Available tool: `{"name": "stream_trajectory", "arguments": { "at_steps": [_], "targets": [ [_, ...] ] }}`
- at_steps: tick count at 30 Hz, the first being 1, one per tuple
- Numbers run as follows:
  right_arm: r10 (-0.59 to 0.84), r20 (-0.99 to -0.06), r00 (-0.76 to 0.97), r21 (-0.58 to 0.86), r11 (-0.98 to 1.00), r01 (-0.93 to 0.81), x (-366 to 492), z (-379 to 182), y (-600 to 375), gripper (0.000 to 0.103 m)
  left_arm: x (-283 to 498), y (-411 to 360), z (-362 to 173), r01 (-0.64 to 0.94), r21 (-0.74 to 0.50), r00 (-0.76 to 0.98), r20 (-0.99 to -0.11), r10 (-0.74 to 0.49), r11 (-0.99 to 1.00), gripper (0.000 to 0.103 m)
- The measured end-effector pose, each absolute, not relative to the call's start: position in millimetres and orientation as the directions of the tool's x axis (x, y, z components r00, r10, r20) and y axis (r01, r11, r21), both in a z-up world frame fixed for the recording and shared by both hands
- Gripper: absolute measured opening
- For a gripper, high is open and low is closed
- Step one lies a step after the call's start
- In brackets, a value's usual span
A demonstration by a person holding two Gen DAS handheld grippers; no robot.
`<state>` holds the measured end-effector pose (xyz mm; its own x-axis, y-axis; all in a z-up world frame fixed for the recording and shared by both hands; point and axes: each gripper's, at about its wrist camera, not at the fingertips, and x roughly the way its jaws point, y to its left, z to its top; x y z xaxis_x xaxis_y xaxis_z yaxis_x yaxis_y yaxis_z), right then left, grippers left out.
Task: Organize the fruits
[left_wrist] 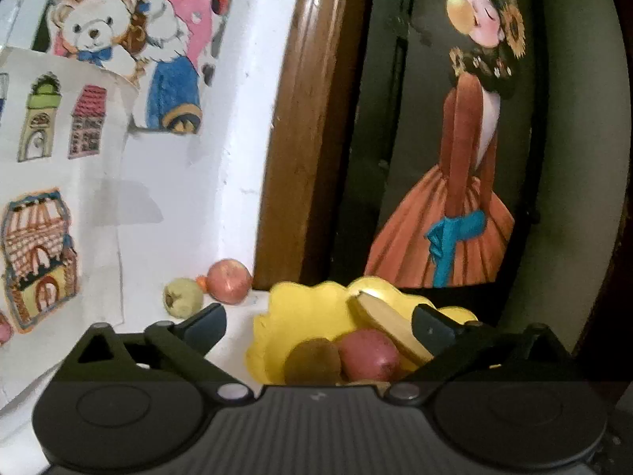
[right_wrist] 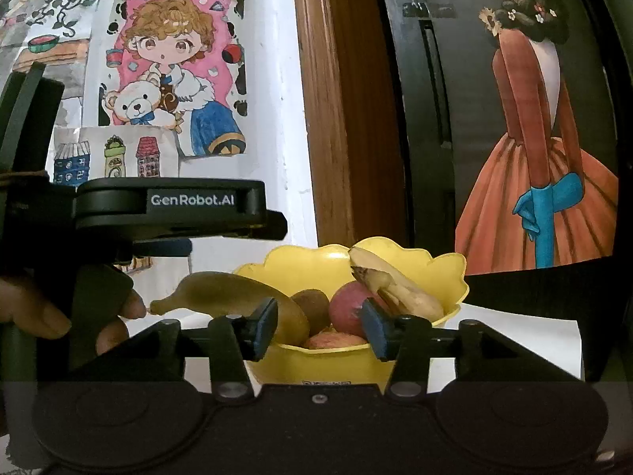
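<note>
Left gripper spread wide, holding nothing, poised over the near rim of a yellow scalloped bowl. Seen from the right wrist camera as a black body marked GenRobot.AI, gripped by a hand at the left edge of that view. Right gripper likewise parted and empty, its blue pads level with the front rim of the bowl.

In the bowl: a brown kiwi, a red apple, a second reddish fruit low at the front, possibly another apple though mostly hidden, and a banana leaning on the back right rim. Another banana lying across the left rim, its tip jutting out over the white table.

Loose on the table's far edge, left of the bowl: a red apple and a pale green fruit just beside each other, against the white wall with taped drawings. Behind the bowl, a brown wooden frame and a dark panel with a painted figure in an orange dress.
</note>
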<state>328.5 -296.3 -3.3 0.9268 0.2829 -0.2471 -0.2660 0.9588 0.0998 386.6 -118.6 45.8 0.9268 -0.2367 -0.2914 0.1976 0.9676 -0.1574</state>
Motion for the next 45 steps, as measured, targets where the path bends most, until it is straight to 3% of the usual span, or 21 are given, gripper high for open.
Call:
{"name": "stream_trajectory", "arguments": {
  "at_steps": [16,26,34,45],
  "targets": [
    [0.29,-0.225,0.93,0.101,0.957,-0.274,315.3,7.1,-286.6,0.072,371.7,-100.5,54.7,0.16,-0.159,0.942,-0.271,-0.199,0.974,0.103],
    [0.284,-0.189,0.94,0.093,0.958,-0.271,287.2,26.7,-283.9,0.096,338.8,-85.0,69.9,0.138,-0.162,0.954,-0.244,-0.176,0.977,0.103],
    [0.259,-0.167,0.951,0.095,0.965,-0.246,258.8,42.6,-284.5,0.102,303.5,-72.9,80.8,0.128,-0.167,0.964,-0.21,-0.162,0.978,0.103],
    [0.239,-0.153,0.959,0.126,0.967,-0.221,217.4,54.0,-281.2,0.102,247.3,-55.6,93.2,0.091,-0.172,0.978,-0.171,-0.121,0.981,0.103]
  ]
}}
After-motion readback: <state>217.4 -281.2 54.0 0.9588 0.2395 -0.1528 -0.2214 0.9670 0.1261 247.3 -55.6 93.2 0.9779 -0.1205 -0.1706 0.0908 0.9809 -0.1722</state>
